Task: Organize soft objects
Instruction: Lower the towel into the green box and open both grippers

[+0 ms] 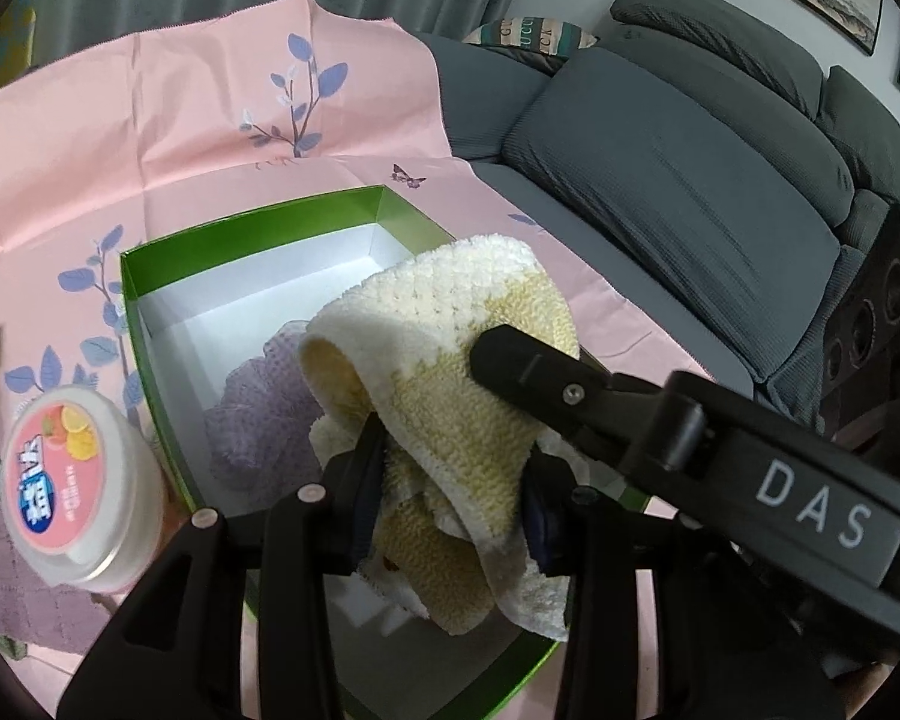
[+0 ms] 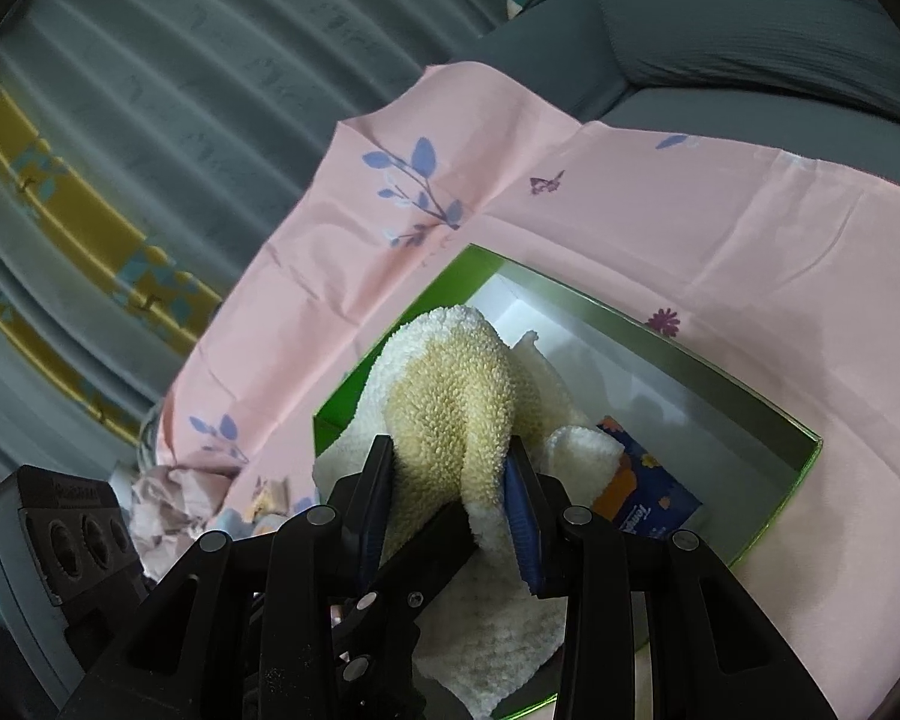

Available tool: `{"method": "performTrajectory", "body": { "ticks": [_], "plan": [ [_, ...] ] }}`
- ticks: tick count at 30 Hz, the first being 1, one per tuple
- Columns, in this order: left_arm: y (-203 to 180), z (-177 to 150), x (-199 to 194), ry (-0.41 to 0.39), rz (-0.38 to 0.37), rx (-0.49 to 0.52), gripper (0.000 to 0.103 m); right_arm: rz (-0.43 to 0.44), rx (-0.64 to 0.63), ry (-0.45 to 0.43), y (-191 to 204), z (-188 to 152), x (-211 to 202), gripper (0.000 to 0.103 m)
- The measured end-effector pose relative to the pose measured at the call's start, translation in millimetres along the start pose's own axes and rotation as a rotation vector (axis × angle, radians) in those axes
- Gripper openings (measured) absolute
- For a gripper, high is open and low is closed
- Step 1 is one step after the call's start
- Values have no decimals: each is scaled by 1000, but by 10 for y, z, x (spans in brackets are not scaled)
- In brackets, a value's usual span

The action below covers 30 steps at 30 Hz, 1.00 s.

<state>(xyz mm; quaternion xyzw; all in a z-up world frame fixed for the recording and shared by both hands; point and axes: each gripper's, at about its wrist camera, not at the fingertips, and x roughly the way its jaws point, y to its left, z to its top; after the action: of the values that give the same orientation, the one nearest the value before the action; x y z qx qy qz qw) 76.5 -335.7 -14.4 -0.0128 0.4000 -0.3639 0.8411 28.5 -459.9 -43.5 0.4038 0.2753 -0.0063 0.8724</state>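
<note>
You are working over a wide pink cloth printed with blue leaf sprigs [image 1: 210,120], spread across a grey sofa [image 1: 690,180], and on it sits the open green cardboard box with a white inside [image 1: 127,276] that takes the soft things. Judging by what lies there, you are partway through: a pale purple knitted cloth [image 1: 258,414] is already on the box floor, and in the right wrist view a blue and orange tissue packet [image 2: 648,492] rests against the near right wall. The cream and yellow terry towel [image 1: 450,372] is not yet set down; it hangs bunched over the near end of the box, so releasing it inside is what remains for this piece. What looks like crumpled pinkish fabric [image 2: 168,498] outside the box at the left may also wait to be sorted, though it is too blurred to be sure.

Your left gripper [image 1: 450,480] is clamped on the towel's lower folds, both pads pressing into the pile. Your right gripper [image 2: 450,480] is likewise closed on the same towel, its black finger reaching across the top of the bundle in the left wrist view.

The towel looks thick and nubby, cream at the edges with yellow patches, rolled loosely into an arch

A round white plastic tub with a pink fruit-printed lid [image 1: 69,474] stands just beside the box, outside it
</note>
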Motion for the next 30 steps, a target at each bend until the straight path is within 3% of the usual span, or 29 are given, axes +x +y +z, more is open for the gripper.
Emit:
{"method": "performTrajectory", "body": {
  "ticks": [12,19,22,23,25,30],
  "plan": [
    [136,29,111,22,-34,-41,41,-70,-26,3,78,11,102,38],
    [101,20,-24,8,6,-2,58,-80,-36,-16,132,4,39,38],
    [88,15,-177,-9,3,16,64,-66,-40,-43,147,-4,-28,57],
    [93,10,-222,-18,7,23,71,-53,-40,-57,151,-8,-61,64],
    [108,-11,-364,-47,32,29,81,-20,-41,-86,161,-18,-139,67],
    [211,-23,-706,-104,17,2,83,2,-17,-109,134,-38,-208,68]
  ]
}}
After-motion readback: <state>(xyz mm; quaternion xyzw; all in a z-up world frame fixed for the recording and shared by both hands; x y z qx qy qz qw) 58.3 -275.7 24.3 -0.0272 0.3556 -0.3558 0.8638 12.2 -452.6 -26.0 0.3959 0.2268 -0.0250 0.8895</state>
